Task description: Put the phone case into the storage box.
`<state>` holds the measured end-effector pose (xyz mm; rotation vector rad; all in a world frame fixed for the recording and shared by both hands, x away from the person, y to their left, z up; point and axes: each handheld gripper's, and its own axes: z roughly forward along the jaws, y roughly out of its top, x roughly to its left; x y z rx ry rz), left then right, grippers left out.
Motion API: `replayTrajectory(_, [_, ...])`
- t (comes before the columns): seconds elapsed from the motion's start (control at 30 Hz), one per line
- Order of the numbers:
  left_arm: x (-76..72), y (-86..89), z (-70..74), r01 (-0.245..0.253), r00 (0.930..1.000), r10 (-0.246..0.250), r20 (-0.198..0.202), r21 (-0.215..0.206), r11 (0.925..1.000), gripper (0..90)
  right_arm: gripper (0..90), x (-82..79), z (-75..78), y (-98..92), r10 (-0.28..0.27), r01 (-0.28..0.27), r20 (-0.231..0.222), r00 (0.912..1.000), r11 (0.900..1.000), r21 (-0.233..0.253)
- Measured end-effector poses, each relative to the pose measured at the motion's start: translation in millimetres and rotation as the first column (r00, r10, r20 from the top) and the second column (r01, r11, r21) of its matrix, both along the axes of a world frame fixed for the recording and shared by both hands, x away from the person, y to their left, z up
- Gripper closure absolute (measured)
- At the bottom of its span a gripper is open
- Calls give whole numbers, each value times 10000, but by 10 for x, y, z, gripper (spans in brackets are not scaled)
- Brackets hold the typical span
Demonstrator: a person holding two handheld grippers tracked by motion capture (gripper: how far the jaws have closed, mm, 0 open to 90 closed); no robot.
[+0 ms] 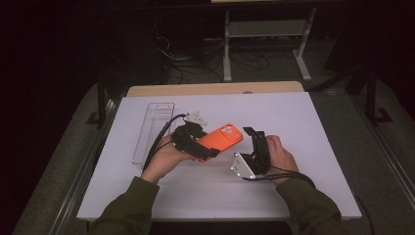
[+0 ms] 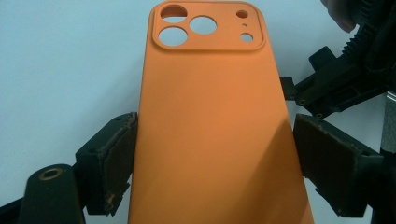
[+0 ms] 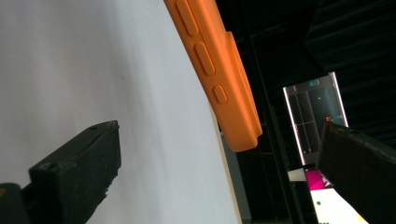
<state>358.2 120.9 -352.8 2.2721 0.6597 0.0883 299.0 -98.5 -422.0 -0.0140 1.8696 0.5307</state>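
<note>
Between left tongs, orange phone case, lower end cut off

Clear plastic tray; white table

Light is falling from above onto the white table, w/ the room behind it staying almost black. In the left gripper view, the orange phone case is showing a soft sheen and a darker shadow at lower right. The high view is looking grainy and soft. In the right gripper view, the near pads are appearing blurred.
</note>
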Motion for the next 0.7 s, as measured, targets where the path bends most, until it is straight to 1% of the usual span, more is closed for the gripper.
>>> replayTrajectory(0.13, [1,0,4,49,10000,-49,-7,17,10000,165,0,-23,-22,14,-31,31,72,10000,10000,-36])
replayTrajectory(0.17, [1,2,4,61,10000,-61,-26,54,10000,165,0,-27,-20,18,18,-17,91,10000,9999,-114])
replayTrajectory(0.2, [1,1,1,44,10000,-44,-25,55,10000,166,0,-35,-24,22,-88,93,310,9995,9998,-165])
replayTrajectory(0.23, [1,1,0,58,10000,-58,-36,84,9999,165,0,-35,-26,25,27,-21,260,9997,9998,-219])
replayTrajectory(0.3, [6,5,2,128,9999,-128,-16,175,9998,165,0,-46,-28,31,-29,48,499,9988,9993,-375])
replayTrajectory(0.33, [5,5,2,122,9999,-122,-18,161,9998,165,0,-45,-28,33,62,-42,473,9989,9991,-418])
replayTrajectory(0.37, [-5,-9,-5,-19,10000,19,-61,-47,10000,165,0,-44,-25,35,136,-110,529,9985,9988,-485])
replayTrajectory(0.43, [-2,-2,0,25,10000,-25,-42,51,10000,165,0,-51,-23,39,144,-109,669,9977,9986,-519])
replayTrajectory(0.5, [-1,-2,-1,21,10000,-21,-38,42,10000,165,0,-50,-13,42,221,-168,974,9950,9983,-553])
replayTrajectory(0.53, [-2,-3,-2,17,10000,-17,-41,32,10000,165,0,-53,-18,44,275,-216,915,9954,9976,-655])
replayTrajectory(0.57, [-1,-2,0,37,10000,-37,-33,50,10000,165,0,-63,-27,45,197,-144,865,9961,9980,-615])
replayTrajectory(0.6, [1,-2,0,57,10000,-57,-13,45,10000,165,0,-60,-18,48,276,-205,1081,9938,9976,-661])
replayTrajectory(0.63, [1,-2,0,68,10000,-68,-16,61,10000,165,0,-62,-20,50,291,-214,1097,9935,9973,-704])
replayTrajectory(0.67, [-9,-16,-8,-95,9999,94,-62,-129,9999,166,0,-66,-25,55,281,-209,1087,9937,9976,-663])
replayTrajectory(0.7, [-7,-15,-7,-59,10000,59,-42,-99,9999,165,0,-68,-24,57,320,-241,1120,9932,9972,-711])
